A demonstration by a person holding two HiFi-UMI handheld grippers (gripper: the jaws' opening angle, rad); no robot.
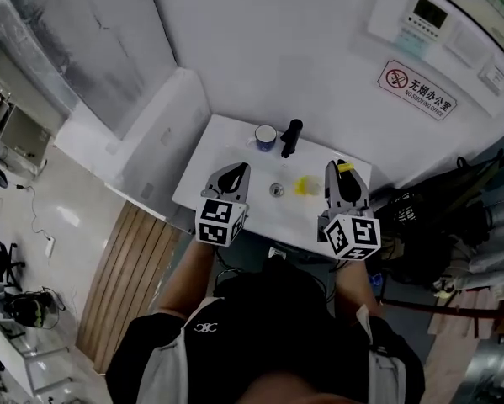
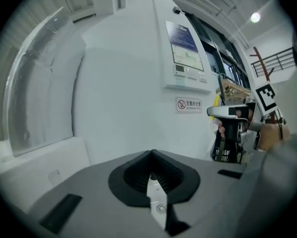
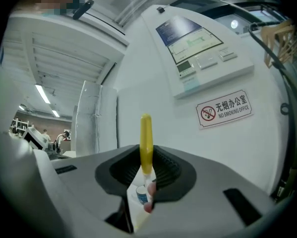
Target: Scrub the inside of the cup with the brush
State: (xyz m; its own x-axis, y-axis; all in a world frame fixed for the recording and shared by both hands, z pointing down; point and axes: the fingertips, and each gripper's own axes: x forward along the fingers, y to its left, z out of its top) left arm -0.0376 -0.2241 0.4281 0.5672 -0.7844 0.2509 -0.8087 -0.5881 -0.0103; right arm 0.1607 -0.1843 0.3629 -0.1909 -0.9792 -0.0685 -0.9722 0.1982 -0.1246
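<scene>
The cup [image 1: 266, 136], white with a blue band, stands at the far edge of the small white worktop [image 1: 226, 146], about midway along it. A black tube [image 1: 291, 137] stands just to its right, close enough to crowd that side of the cup. Nearer the middle of the worktop lies a small round metal piece [image 1: 277, 190], and to its right a soft yellow lump [image 1: 305, 186]; what it is cannot be told.

The left tongs [image 2: 151, 158] are pressed together with nothing between them and hang over the near left part of the worktop. The right tongs [image 3: 146, 165] are over the right part and pinch the brush [image 3: 146, 133] by its yellow handle, which sticks up past their tips. The yellow lump lies just ahead of them, with the cup beyond and to the left.

On the wall [image 1: 319, 49] behind the worktop hangs a sign [image 1: 419, 90] with a red no-smoking symbol, Chinese characters and the words "NO SMOKING OFFICE". Above it sits a white control panel [image 1: 428, 11]; its print is too small to read.

The far edge of the worktop meets the wall. Off the right edge lies a heap of dark gear [image 1: 420, 225]. The left edge drops to open floor with a strip of wooden slats [image 1: 125, 276].
</scene>
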